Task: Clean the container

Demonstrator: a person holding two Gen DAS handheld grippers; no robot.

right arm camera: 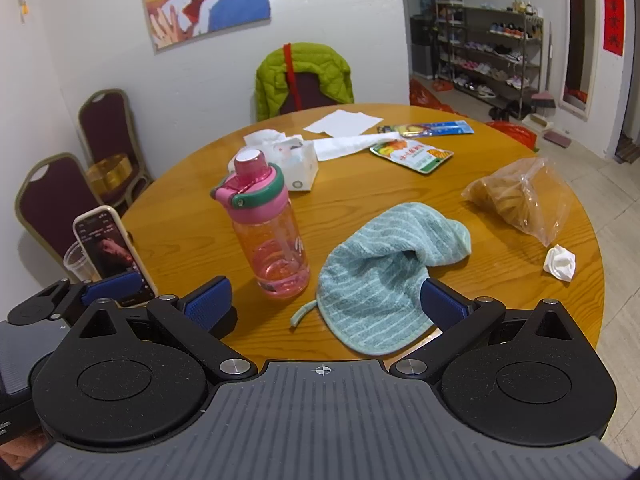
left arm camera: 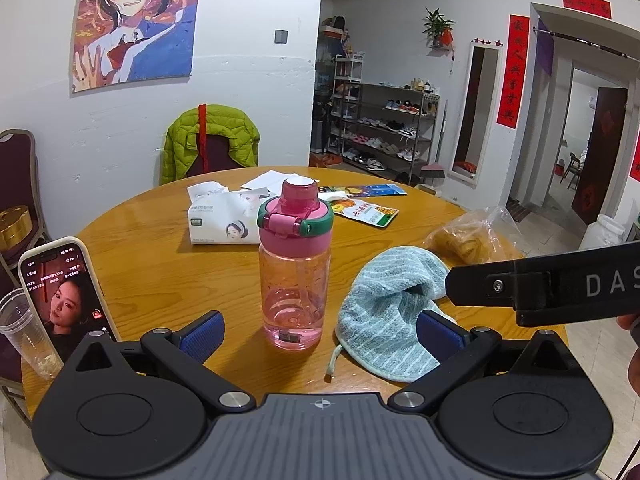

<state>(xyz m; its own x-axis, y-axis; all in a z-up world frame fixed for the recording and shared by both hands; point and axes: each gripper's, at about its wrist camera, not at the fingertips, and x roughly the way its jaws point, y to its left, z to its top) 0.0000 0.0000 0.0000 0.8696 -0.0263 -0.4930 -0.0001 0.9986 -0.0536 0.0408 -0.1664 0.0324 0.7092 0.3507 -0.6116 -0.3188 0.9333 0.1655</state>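
Both sets of jaws stand spread wide and hold nothing: the left gripper (left arm camera: 320, 330) is lined up on the pink bottle (left arm camera: 295, 268), which stands upright between its blue pads but clear of them, and the right gripper (right arm camera: 326, 302) hangs over the near edge of the light blue cloth (right arm camera: 384, 276), one pad just beside the folded hem, though whether it brushes the fabric is hard to tell through the fisheye. The cleaning looks not yet begun: the bottle has its pink and green lid closed, the cloth lies crumpled on the wood just beside it, and neither is gripped, so picking up both and wiping the bottle all appear still to be done. The round wooden tabletop (right arm camera: 360, 200) carries a fair clutter farther out: a tissue pack (left arm camera: 224, 218) behind the bottle, loose white paper, snack packets (right arm camera: 412, 154), a clear bag of something brown (right arm camera: 520, 196) and a crumpled tissue (right arm camera: 560, 262) near the right rim, with a phone (left arm camera: 64, 292) propped against a plastic cup at the left edge. Beyond it stand dark red chairs, one draped with a green jacket (left arm camera: 212, 140), a wall poster, and a shoe rack (left arm camera: 392, 132) by the doorway.
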